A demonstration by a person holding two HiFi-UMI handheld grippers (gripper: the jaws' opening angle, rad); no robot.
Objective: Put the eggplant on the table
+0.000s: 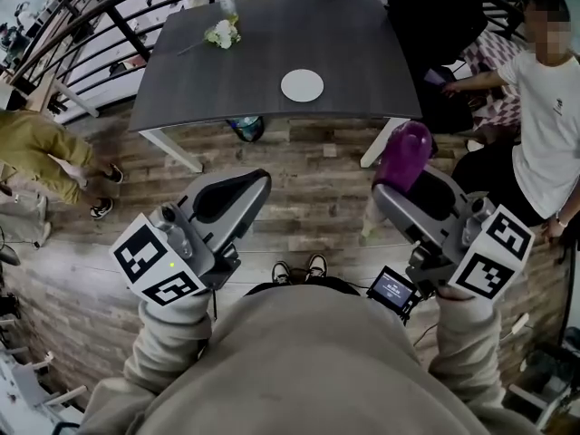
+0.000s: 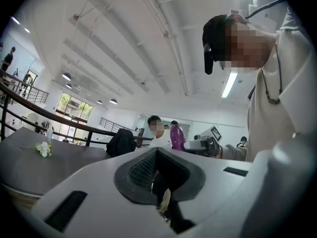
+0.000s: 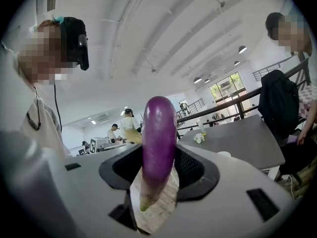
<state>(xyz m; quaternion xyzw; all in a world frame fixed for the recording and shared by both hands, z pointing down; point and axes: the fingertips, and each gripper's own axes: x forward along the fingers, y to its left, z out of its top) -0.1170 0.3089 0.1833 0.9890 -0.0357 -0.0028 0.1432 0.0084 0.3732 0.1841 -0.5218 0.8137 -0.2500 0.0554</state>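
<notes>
A purple eggplant [image 1: 404,155] stands upright, stem end down, with my right gripper [image 1: 399,187] shut on it, over the wooden floor a little short of the table's near right corner. In the right gripper view the eggplant [image 3: 158,138] fills the gap between the jaws of my right gripper [image 3: 158,165]. The dark grey table [image 1: 272,34] lies ahead. My left gripper [image 1: 243,187] is held at the left, shut, with nothing in it. From the left gripper view, the left gripper [image 2: 157,157] points level and the eggplant [image 2: 177,136] shows far off.
On the table are a white plate [image 1: 302,85] and a small bunch of white flowers [image 1: 222,34]. A black bag [image 1: 435,16] sits at its right end. A person in a white shirt [image 1: 544,125] sits at the right, another person [image 1: 36,152] at the left. A railing [image 1: 82,16] runs behind.
</notes>
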